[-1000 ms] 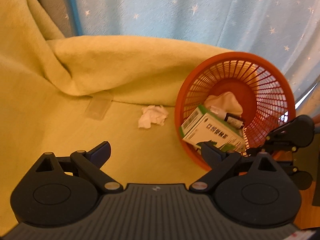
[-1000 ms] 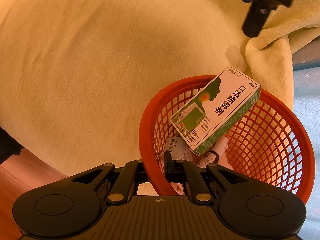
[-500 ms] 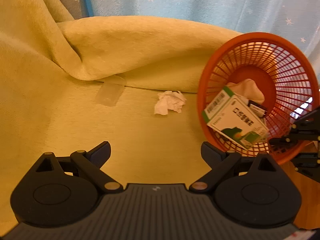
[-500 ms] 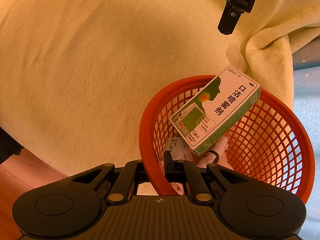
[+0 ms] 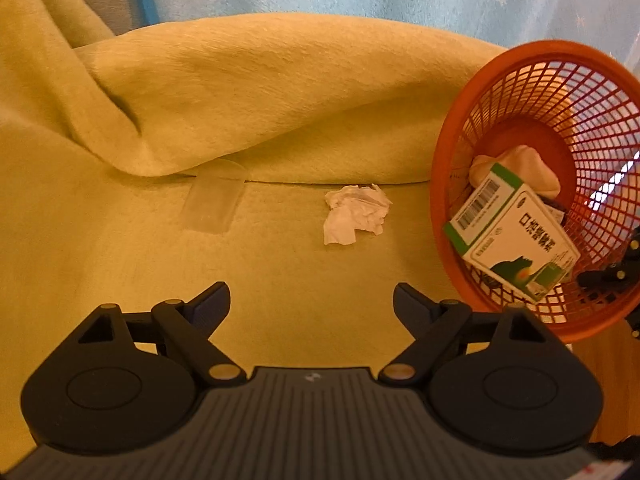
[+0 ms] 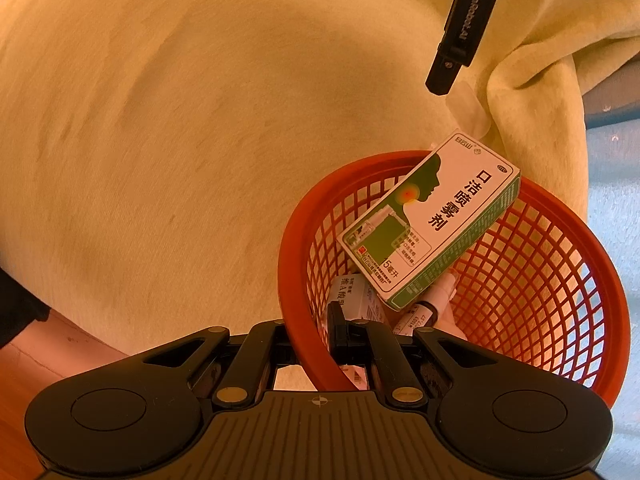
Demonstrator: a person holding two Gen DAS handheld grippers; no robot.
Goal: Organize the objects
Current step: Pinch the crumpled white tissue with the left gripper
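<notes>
The left claw (image 5: 311, 300) hovers low over the yellow blanket (image 5: 280, 92), fingers spread wide and empty — the crumpled tissue (image 5: 356, 214) lies just beyond it, slightly right, with a clear plastic piece (image 5: 214, 198) farther left. The right claw (image 6: 316, 336) is clenched on the near rim of the tilted orange basket (image 6: 560, 280) — a green-and-white box (image 6: 432, 220) and small bottle (image 6: 436, 300) lie inside.

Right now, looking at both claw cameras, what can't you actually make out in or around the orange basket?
- Orange basket floor: in the left wrist view the green and white box covers most of it.
- Small bottle: in the right wrist view the box hides its upper part, and its label is too small to read.
- Basket near rim: in the right wrist view the right claw, shut on the rim, hides it.
- Crumpled tissue: out of the right wrist view.
</notes>
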